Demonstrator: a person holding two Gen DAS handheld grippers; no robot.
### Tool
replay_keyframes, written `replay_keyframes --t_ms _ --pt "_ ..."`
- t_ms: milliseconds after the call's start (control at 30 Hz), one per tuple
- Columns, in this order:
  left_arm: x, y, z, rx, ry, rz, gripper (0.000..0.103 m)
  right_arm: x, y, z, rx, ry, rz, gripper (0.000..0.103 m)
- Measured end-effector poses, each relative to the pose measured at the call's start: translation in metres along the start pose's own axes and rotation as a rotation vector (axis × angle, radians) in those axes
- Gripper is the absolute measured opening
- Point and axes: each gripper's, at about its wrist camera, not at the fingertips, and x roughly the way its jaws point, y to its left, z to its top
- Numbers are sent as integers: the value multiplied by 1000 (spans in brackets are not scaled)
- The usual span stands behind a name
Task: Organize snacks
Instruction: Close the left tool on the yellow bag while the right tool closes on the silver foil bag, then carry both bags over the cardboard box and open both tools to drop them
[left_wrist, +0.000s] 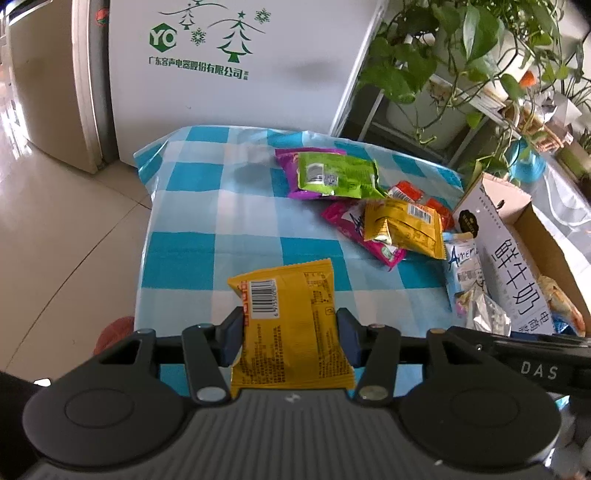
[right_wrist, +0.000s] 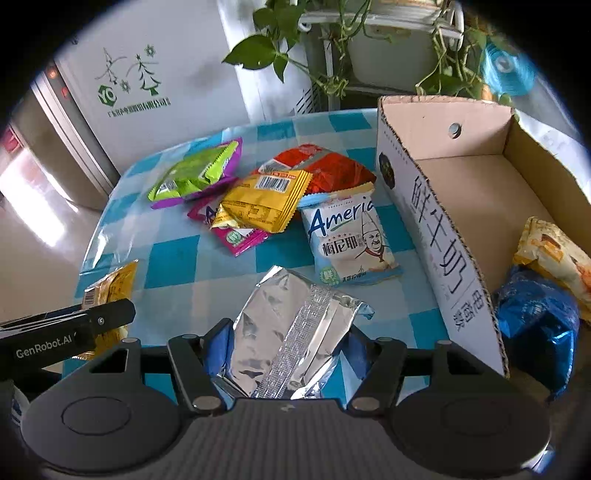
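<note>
Yellow packet (left_wrist: 291, 321): clamped between the pads of the left gripper (left_wrist: 291, 334), lower centre of the left wrist view; long axis runs away from the camera, along the fingers.
Silver foil packet (right_wrist: 291, 339): clamped in the right gripper (right_wrist: 288, 350), lower centre of the right wrist view; long axis also points forward, tilted slightly right.
Gripper state: both closed onto their packets, jaws part-way in at packet width.
Cardboard box (right_wrist: 439, 221): right side of the right wrist view, open top, two packets already inside at lower right.
Key relation: box lies just right of the right gripper and well right of the left one; judged nearer to the right hand.
Loose snack pile (right_wrist: 258, 199): centre of the checked table (right_wrist: 177, 254), beyond both grippers.
</note>
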Motion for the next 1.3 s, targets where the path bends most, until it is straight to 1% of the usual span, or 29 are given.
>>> replay_keyframes --t_ms 233,400,500,600,733,800,900,1033,1067,1167,1300 --pt "-8 -7 -8 8 -16 -40 52 -13 4 -18 -29 -46 -28 70" --pt "-16 -12 -9 20 -36 -82 52 -16 3 -29 -20 -36 -27 70" --pt "-19 -12 -8 13 -46 -94 52 -20 4 -29 -47 -39 -26 70" --pt "-22 -11 -7 1 -60 -107 52 -27 5 -24 -73 -50 -8 70" --pt "-26 -12 -6 9 -78 -108 52 -42 -2 -10 -92 -77 19 70" --pt "-26 -13 -7 11 -80 -110 52 -53 -8 1 -122 -99 24 70" --pt "-26 -15 -7 17 -86 -105 52 -72 -23 19 -143 -160 25 70" --pt "-26 -16 -7 20 -91 -106 52 -90 -54 32 -79 -227 24 70" --pt "-26 -16 -7 20 -93 -106 52 -92 -64 33 -37 -235 16 70" --pt "-27 -17 -7 21 -95 -102 52 -90 -86 34 84 -229 -10 70" --pt "-28 -22 -4 17 -97 -117 52 -93 -104 34 157 -253 -21 70"
